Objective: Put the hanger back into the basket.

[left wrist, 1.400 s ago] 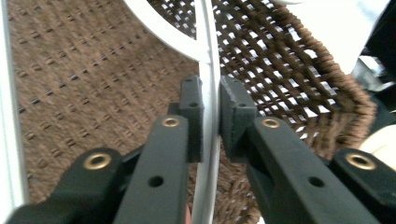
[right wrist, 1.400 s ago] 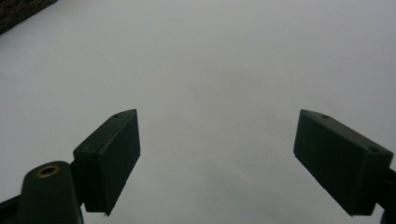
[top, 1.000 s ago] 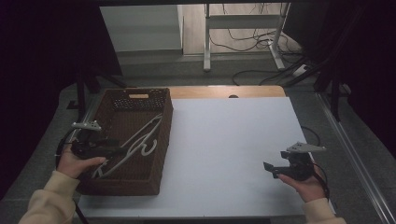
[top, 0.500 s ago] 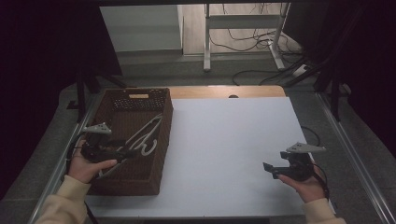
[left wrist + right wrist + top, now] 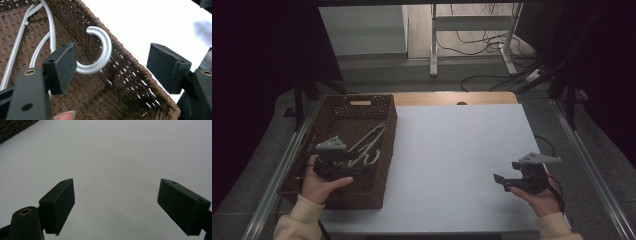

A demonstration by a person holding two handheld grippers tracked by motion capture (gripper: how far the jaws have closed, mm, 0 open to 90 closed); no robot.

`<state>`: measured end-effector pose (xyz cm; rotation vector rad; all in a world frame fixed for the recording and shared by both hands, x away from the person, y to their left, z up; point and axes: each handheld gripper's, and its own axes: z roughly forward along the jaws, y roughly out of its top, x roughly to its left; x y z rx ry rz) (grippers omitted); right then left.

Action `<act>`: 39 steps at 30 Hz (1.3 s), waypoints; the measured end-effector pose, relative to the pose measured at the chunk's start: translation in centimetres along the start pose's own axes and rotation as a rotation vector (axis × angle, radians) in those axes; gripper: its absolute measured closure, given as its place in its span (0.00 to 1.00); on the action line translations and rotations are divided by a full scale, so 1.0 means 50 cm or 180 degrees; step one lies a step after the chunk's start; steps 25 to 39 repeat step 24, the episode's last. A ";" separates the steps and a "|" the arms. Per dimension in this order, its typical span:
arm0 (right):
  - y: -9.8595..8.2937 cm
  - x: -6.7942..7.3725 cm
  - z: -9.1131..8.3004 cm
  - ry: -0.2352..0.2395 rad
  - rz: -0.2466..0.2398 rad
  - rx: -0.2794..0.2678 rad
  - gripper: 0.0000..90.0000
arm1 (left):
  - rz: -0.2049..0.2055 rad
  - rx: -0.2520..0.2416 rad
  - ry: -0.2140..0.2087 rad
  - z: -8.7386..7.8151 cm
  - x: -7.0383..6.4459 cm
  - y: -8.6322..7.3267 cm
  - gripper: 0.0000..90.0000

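A brown woven basket stands at the left of the white counter and holds pale grey hangers of smooth, rounded plastic. They lie lengthwise, long axes running from the near side toward the far end. One hook, a curved C, rests against the basket's inner wall. The left tool hovers over it, jaws apart, gripping nothing. The right tool stands wide open above bare counter.

The left gripper is hanging over the brown woven basket with its two black jaws wide apart. The white hanger's round hook is sitting between them, touching the left jaw. The white table is lying past the basket's rim.
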<state>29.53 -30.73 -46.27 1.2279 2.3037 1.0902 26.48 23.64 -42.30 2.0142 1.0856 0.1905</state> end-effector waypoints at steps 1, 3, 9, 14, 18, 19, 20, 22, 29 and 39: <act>0.000 0.001 0.002 0.0008 -0.0013 0.0014 0.16 | -0.0008 -0.0029 -0.0001 0.000 -0.002 -0.003 0.27; -0.002 0.002 0.004 0.0028 -0.0045 0.0028 0.16 | -0.0002 -0.0081 -0.0003 0.000 -0.005 -0.008 0.27; -0.002 0.005 0.000 0.0047 -0.0093 0.0014 0.16 | 0.0083 -0.0163 0.0023 -0.008 -0.018 -0.025 0.27; -0.002 0.005 -0.002 0.0049 -0.0095 -0.0006 0.17 | 0.0101 -0.0139 0.0060 -0.007 -0.021 -0.024 0.27; -0.003 0.005 -0.001 0.0063 -0.0142 -0.0016 0.16 | 0.0106 -0.0157 0.0068 -0.009 -0.023 -0.021 0.27; -0.003 0.005 -0.001 0.0066 -0.0143 -0.0017 0.16 | 0.0111 -0.0161 0.0072 -0.010 -0.023 -0.021 0.27; -0.003 0.004 -0.001 0.0064 -0.0147 -0.0017 0.16 | 0.0113 -0.0163 0.0077 -0.010 -0.023 -0.020 0.27; -0.004 0.004 -0.002 0.0064 -0.0154 -0.0018 0.16 | 0.0111 -0.0165 0.0083 -0.010 -0.023 -0.020 0.27; -0.004 0.003 -0.003 0.0065 -0.0151 -0.0024 0.16 | 0.0110 -0.0156 0.0096 -0.008 -0.022 -0.020 0.26; -0.004 0.003 -0.003 0.0065 -0.0151 -0.0024 0.16 | 0.0110 -0.0156 0.0096 -0.008 -0.022 -0.020 0.26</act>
